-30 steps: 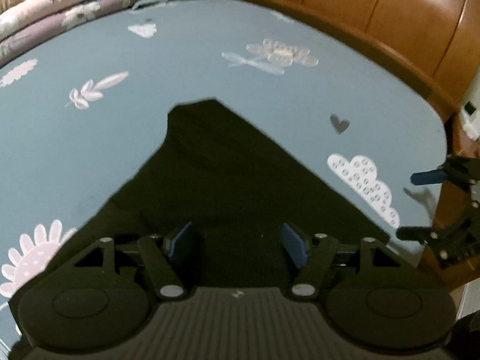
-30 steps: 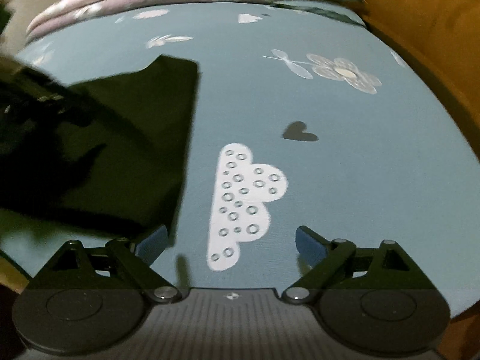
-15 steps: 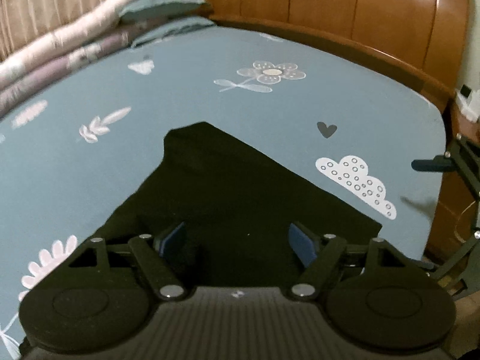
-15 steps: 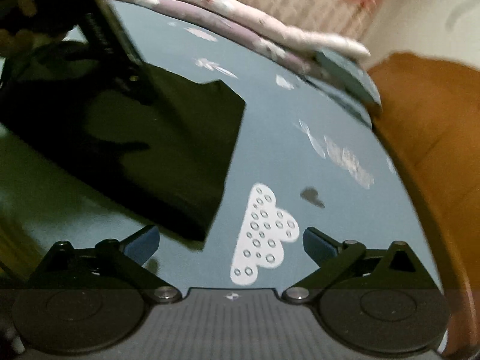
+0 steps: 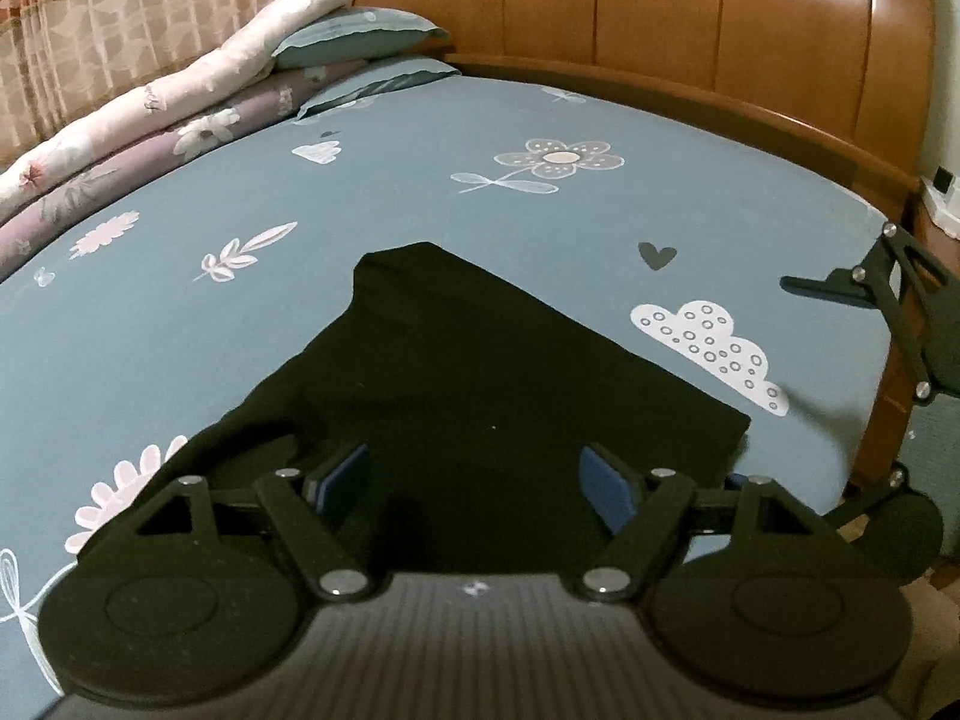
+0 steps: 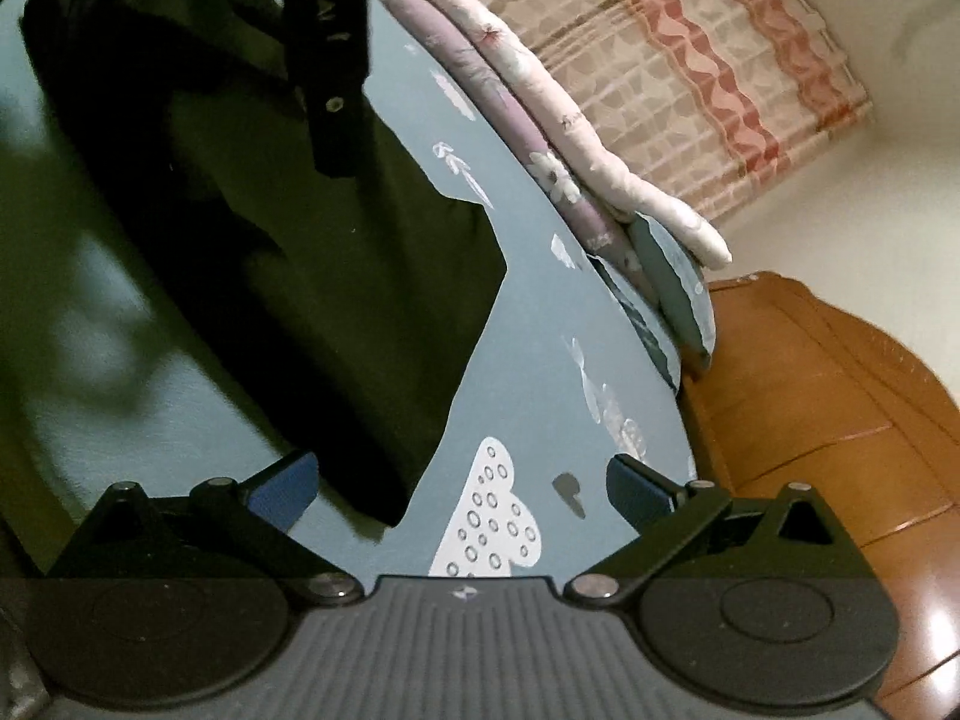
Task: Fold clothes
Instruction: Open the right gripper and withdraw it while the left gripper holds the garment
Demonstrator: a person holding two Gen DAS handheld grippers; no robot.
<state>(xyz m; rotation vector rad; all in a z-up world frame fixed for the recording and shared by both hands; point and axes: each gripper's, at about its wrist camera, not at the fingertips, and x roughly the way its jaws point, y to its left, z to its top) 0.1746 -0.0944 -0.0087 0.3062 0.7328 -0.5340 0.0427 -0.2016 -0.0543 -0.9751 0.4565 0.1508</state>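
While the black garment (image 5: 480, 396) lies flat on the bed (image 5: 750, 192) just ahead of our left gripper (image 5: 474, 480), already folded narrow, both it and our right gripper (image 6: 459, 489) have just been opening, empty; another fold looks due.

Below me the bed (image 5: 180, 324) wears a grey-blue sheet printed with flowers, leaves, a heart and a cloud. A dark garment (image 5: 480, 384) lies flat on it. Rolled quilts (image 5: 150, 120) and pillows (image 5: 360, 42) lie along its far edge.
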